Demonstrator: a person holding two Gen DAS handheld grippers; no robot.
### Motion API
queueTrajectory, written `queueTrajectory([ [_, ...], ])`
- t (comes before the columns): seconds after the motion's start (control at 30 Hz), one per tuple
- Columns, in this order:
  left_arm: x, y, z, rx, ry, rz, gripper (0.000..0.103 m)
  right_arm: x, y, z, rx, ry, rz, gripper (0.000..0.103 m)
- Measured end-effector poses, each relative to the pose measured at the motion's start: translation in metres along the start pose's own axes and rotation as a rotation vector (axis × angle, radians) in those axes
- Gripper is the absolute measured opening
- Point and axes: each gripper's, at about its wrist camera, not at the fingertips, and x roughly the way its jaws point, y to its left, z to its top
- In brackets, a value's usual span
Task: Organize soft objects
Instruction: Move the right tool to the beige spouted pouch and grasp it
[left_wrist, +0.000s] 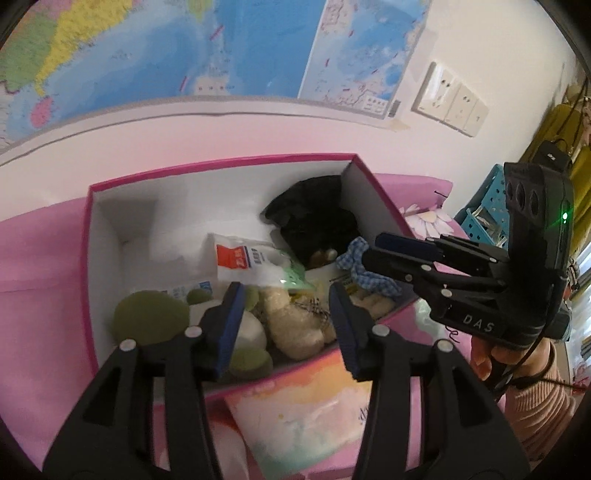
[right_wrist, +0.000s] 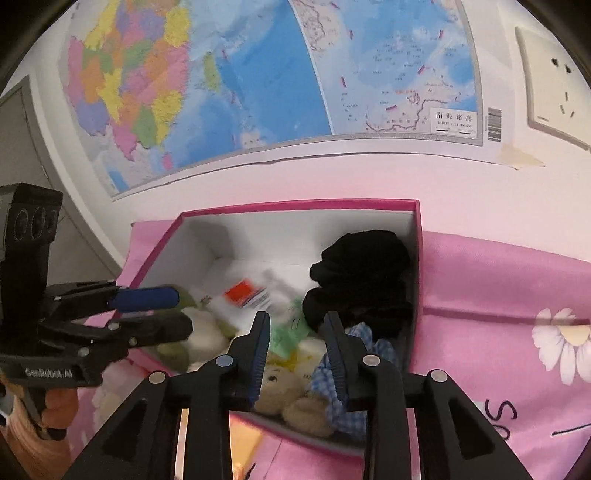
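1. Left of the scene: the pink-rimmed cardboard box with white inner walls (left_wrist: 96, 236) sits open on a pink floral bedsheet (right_wrist: 498, 280) against the wall, under a large coloured wall map (right_wrist: 236, 81). Its left end holds round olive-green felt pads (left_wrist: 149, 317); part of the white floor there is still bare.

2. Centre: a white plastic packet with a red and blue label (left_wrist: 240, 260) lies flat in the middle, a pale green packet (right_wrist: 291, 328) beside it, and a cream plush teddy bear (left_wrist: 291, 325) rests against the near wall.

3. Right: a crumpled black cloth (right_wrist: 362, 280) fills the far right corner, with a blue-and-white gingham fabric piece (right_wrist: 332, 380) at the near right corner.

4. Progress, as judged: most soft items appear already boxed. A pastel-printed soft pouch (left_wrist: 295, 417) lies outside, on the bed just in front of the box, and likely remains to be packed.

5. The left tongs (left_wrist: 288, 325) hang over the near wall, moderately open and empty, the bear framed between the tips but untouched.

6. The right tongs (right_wrist: 297, 354) stand narrowly open above the bear's head and the gingham, gripping nothing. The gingham lies just beside the right-hand tip; contact cannot be told.
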Motion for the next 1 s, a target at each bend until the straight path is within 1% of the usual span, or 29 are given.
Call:
queueTrajectory([
  [0.1, -0.018, -0.002, -0.012, 0.020, -0.042, -0.012, 0.049, -0.014, 0.005, -0.010, -0.029, -0.017, 0.004, 0.031],
  [0.3, -0.062, -0.007, -0.043, 0.059, -0.127, -0.048, 0.049, -0.045, 0.018, -0.033, -0.058, -0.048, 0.067, 0.032],
  [0.37, -0.075, -0.007, -0.055, 0.066, -0.141, -0.061, 0.050, -0.054, 0.023, -0.042, -0.069, -0.052, 0.087, 0.032],
  [0.47, -0.088, -0.006, -0.076, 0.073, -0.145, -0.052, 0.050, -0.065, 0.033, -0.057, -0.085, -0.046, 0.122, 0.033],
  [0.57, -0.093, -0.002, -0.096, 0.049, -0.128, -0.074, 0.050, -0.074, 0.040, -0.073, -0.098, -0.032, 0.164, 0.035],
  [0.7, -0.091, 0.001, -0.126, 0.019, -0.087, -0.069, 0.050, -0.076, 0.053, -0.098, -0.106, 0.012, 0.233, 0.035],
  [0.83, -0.087, 0.003, -0.155, -0.018, -0.036, -0.071, 0.050, -0.072, 0.068, -0.126, -0.126, 0.084, 0.275, 0.036],
  [1.0, -0.087, 0.000, -0.188, -0.052, 0.012, -0.079, 0.050, -0.065, 0.078, -0.160, -0.116, 0.177, 0.327, 0.036],
])
